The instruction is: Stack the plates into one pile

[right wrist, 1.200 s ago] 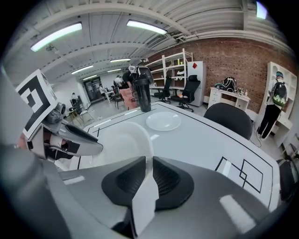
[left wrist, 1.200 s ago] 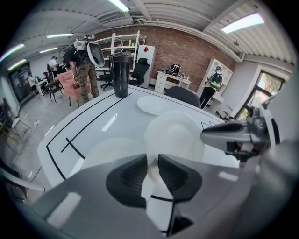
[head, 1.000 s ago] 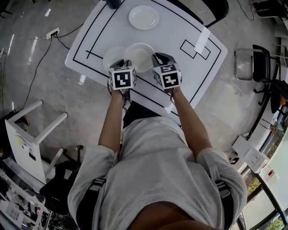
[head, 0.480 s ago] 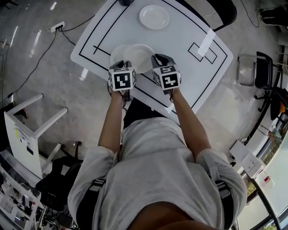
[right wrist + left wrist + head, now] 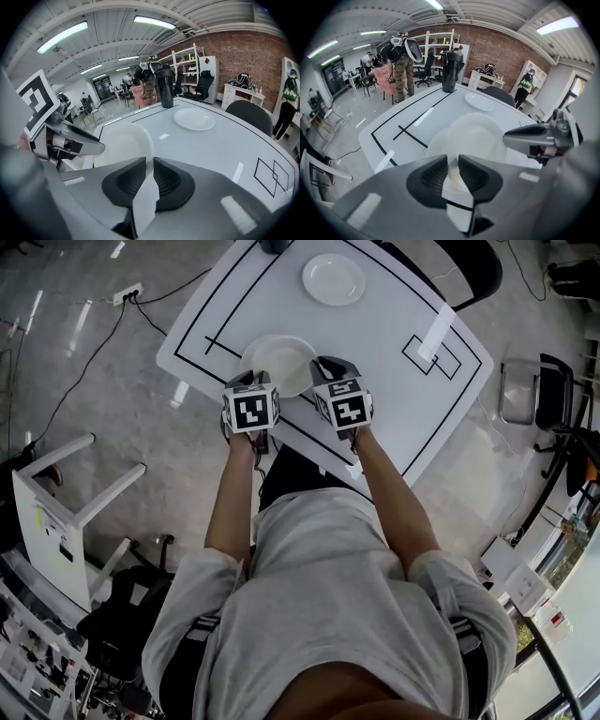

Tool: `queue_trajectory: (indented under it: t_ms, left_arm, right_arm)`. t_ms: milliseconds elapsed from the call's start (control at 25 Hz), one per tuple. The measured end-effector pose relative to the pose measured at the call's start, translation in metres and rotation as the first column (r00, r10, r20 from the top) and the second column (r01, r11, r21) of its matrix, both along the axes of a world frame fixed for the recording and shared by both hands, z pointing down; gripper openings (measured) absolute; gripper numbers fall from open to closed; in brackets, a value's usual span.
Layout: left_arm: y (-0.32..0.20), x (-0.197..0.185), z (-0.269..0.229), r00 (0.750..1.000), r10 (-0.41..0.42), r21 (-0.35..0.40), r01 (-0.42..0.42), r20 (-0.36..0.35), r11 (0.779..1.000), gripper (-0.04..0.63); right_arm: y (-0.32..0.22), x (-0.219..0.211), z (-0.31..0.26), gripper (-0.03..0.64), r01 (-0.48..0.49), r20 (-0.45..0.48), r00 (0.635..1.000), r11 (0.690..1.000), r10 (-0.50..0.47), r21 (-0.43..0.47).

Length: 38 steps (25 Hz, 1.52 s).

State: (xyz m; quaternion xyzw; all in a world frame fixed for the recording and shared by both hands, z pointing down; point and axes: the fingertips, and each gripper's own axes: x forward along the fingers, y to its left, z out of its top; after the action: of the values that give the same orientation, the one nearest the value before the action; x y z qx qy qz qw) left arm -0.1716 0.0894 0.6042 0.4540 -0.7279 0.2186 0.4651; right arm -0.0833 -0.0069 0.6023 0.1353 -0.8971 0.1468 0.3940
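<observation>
While both tongs stay out of my own reach, I read them clamped: left tongs [image 5: 453, 171] on the left plate's [image 5: 434, 147] rim, right tongs [image 5: 149, 176] on the right plate's [image 5: 123, 140] rim. The right plate covers the left almost fully, over the near table [image 5: 394, 381]. I judge the thin rim grips are the risk: a tilt could let a plate slip, or the rims could knock. A third plate [image 5: 333, 279] lies well apart, far side.
</observation>
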Motion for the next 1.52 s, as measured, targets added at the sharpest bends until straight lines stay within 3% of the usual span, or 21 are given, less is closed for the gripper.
queue_trajectory:
  t_ms: [480,1520]
  left_arm:
    - [0.008,-0.015,0.009,1.000,-0.022,-0.026,0.022,-0.002,0.999,0.077]
    - [0.014,-0.029,0.023,0.986,-0.002,-0.070,0.014,0.168,0.997,0.097]
  right_arm:
    - [0.008,-0.017,0.009,0.055,0.023,-0.008,1.000,1.000,-0.023,-0.020]
    - [0.012,-0.037,0.031,0.057,0.056,-0.036,0.998,0.998,-0.057,-0.030]
